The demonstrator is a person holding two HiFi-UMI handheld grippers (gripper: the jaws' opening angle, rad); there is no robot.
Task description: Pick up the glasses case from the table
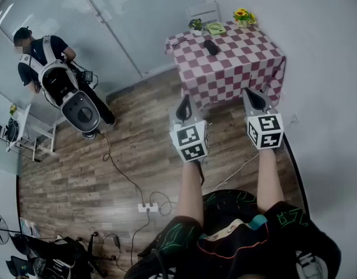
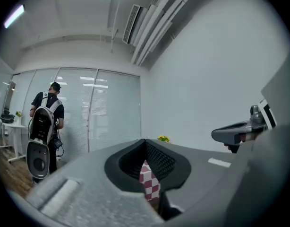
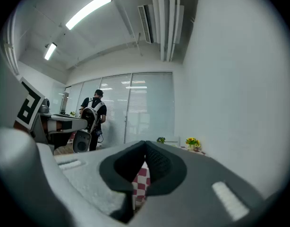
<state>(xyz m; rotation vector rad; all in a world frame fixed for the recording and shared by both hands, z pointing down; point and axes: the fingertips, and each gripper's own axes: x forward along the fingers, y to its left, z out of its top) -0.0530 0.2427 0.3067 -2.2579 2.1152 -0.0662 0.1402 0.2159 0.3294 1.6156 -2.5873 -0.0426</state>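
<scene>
The glasses case [image 1: 211, 47] is a dark oblong lying on the red-and-white checked table [image 1: 248, 63] at the far end of the room. Both grippers are held level, short of the table's near edge and well apart from the case. My left gripper [image 1: 183, 105] is shut with nothing in it; in the left gripper view its tips [image 2: 145, 143] meet, with checked cloth showing through the gap below them. My right gripper [image 1: 255, 97] is also shut and empty, and its tips [image 3: 145, 144] meet in the right gripper view. The case is hidden in both gripper views.
A small plant [image 1: 196, 24], a green dish [image 1: 216, 28] and a pot of sunflowers [image 1: 242, 16] stand along the table's far edge. A person [image 1: 47, 68] with a white pack stands at the left by the glass wall. Cables and a power strip [image 1: 147, 207] lie on the wooden floor.
</scene>
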